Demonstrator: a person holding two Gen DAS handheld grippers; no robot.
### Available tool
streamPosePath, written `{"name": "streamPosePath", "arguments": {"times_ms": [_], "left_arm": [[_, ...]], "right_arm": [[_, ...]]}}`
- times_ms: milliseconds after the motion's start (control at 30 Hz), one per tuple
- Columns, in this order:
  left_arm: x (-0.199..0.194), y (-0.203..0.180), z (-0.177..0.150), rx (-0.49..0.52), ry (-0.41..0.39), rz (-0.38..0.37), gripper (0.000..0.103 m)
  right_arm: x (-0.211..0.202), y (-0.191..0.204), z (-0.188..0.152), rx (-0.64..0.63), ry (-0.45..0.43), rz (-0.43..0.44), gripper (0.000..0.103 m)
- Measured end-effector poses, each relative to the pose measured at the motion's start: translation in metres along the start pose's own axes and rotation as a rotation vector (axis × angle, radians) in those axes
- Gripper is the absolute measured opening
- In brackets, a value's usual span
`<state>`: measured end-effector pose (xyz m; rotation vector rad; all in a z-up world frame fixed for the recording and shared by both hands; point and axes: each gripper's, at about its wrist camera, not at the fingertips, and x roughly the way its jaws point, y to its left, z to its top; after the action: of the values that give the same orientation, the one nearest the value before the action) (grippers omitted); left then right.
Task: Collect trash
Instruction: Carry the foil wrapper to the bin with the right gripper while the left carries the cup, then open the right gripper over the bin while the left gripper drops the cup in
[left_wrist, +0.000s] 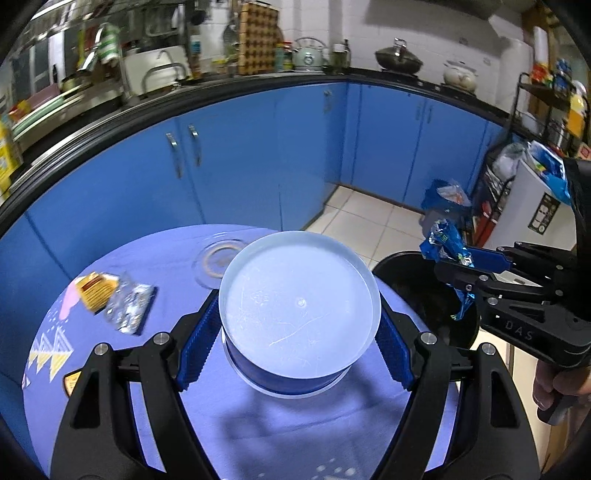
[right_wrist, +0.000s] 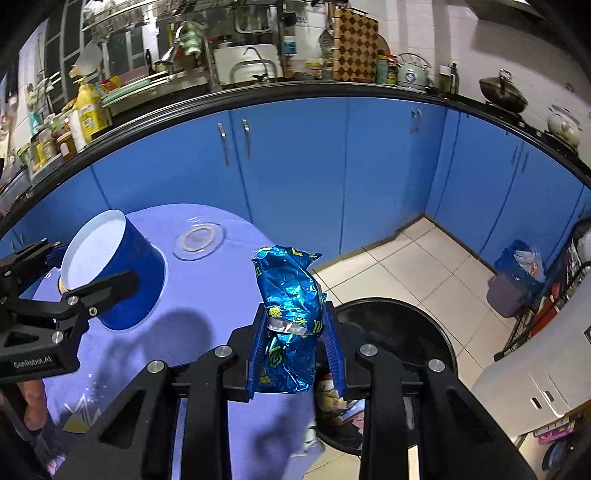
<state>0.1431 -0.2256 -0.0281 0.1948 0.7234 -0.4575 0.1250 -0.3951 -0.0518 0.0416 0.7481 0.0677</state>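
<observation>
Left wrist view: left gripper (left_wrist: 300, 325) clamped on blue cup (left_wrist: 299, 310), raised over purple table (left_wrist: 258, 417), open mouth toward camera.
Table items: yellow and silver wrappers (left_wrist: 114, 299) lying near left edge.
Right wrist view: right gripper (right_wrist: 297, 352) pinching crumpled blue foil wrapper (right_wrist: 290, 314), between table edge and black bin (right_wrist: 406, 332).

Both views are taken from just above the worktop (left_wrist: 258, 413), facing the blue cabinets (left_wrist: 258, 155). The worktop (right_wrist: 207, 295), cabinets (right_wrist: 295, 166) and black bin (right_wrist: 424, 325) are shared; each tool is seen from the other.
</observation>
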Motion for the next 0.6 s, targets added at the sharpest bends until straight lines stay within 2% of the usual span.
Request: {"name": "streamPosePath", "arguments": {"times_ms": [167,600], "left_arm": [[0.015,-0.016,0.010,0.016,0.014,-0.037,0.077],[0.042,-0.048,0.033,0.052,0.024,-0.062,0.077]], "right_arm": [[0.005,-0.019,-0.005,0.028,0.005,-0.019,0.029],[0.019,-0.059,-0.003,0.086,0.000,-0.041,0.030]]}}
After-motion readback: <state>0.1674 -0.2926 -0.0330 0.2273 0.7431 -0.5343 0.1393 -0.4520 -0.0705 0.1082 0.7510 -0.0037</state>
